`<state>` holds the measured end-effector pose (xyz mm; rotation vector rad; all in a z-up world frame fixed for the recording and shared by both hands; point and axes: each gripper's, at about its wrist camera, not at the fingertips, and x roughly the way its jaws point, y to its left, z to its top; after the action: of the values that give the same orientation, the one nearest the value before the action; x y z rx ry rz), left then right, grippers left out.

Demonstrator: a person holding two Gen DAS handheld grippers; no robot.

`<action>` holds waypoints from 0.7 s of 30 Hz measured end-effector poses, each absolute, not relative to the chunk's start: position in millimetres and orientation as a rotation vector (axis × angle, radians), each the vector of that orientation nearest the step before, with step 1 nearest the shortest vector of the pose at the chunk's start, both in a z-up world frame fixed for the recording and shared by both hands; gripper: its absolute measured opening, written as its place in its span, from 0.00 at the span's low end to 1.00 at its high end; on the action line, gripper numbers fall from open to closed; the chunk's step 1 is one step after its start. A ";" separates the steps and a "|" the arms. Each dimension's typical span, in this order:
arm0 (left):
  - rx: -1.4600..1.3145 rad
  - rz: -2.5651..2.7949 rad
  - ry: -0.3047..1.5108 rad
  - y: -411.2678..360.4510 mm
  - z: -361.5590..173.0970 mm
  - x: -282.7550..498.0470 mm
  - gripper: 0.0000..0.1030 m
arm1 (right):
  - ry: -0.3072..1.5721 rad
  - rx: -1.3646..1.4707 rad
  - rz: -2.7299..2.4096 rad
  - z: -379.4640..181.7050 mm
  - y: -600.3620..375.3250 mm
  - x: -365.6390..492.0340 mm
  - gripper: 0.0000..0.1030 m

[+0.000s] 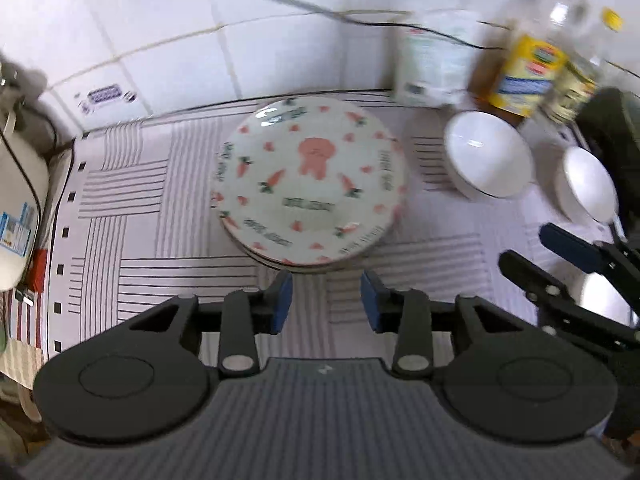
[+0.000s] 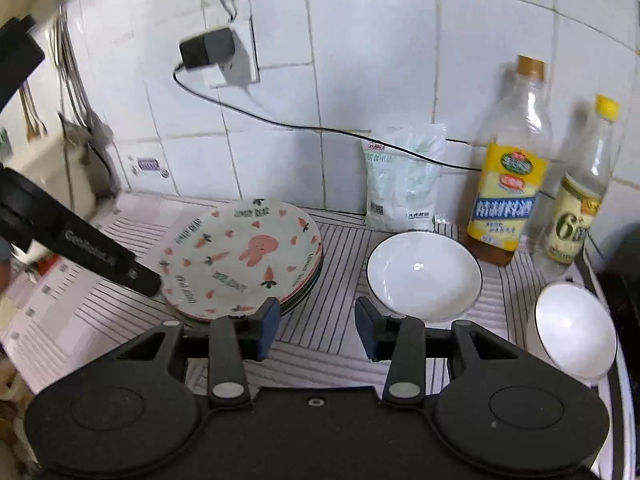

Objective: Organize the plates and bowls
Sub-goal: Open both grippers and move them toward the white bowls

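A stack of plates printed with a pink rabbit and carrots [image 1: 310, 184] lies on the striped mat [image 1: 160, 240]; it also shows in the right wrist view [image 2: 240, 264]. A wide white bowl [image 1: 486, 160] [image 2: 424, 276] stands to its right, and a smaller white bowl [image 1: 588, 184] [image 2: 574, 332] farther right. My left gripper [image 1: 326, 304] is open and empty, just in front of the plate stack. My right gripper [image 2: 316, 328] is open and empty, between the stack and the wide bowl; its fingers show at the right edge of the left wrist view [image 1: 568, 256].
Against the tiled wall stand a white bag [image 2: 404, 180], a yellow-labelled bottle [image 2: 508, 184] and a clear bottle [image 2: 576, 208]. A black cable [image 2: 280, 120] runs from a wall plug. A white appliance [image 1: 16, 200] sits left of the mat. A dark object [image 1: 616, 136] is far right.
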<state>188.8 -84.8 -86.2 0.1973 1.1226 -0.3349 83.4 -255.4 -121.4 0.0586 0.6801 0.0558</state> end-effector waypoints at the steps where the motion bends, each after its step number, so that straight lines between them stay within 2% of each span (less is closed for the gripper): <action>1: 0.205 -0.351 1.122 -91.2 -81.4 182.4 0.40 | 0.669 0.045 0.045 -118.9 -257.5 75.3 0.45; 14: 0.285 -0.438 1.163 -152.0 -58.5 121.1 0.53 | 0.737 0.069 -0.026 -98.3 -300.4 3.5 0.47; 18: 0.323 -0.471 1.180 -173.5 -60.4 106.7 0.56 | 0.731 0.063 -0.070 -95.0 -312.3 -21.1 0.56; 21: 0.352 -0.499 1.188 -189.0 -60.3 98.8 0.58 | 0.738 0.077 -0.104 -94.6 -324.6 -32.6 0.58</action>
<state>98.8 -189.0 -60.3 0.3520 1.1878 -0.4991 -32.6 -324.6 -94.6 0.0765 0.7377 -0.1041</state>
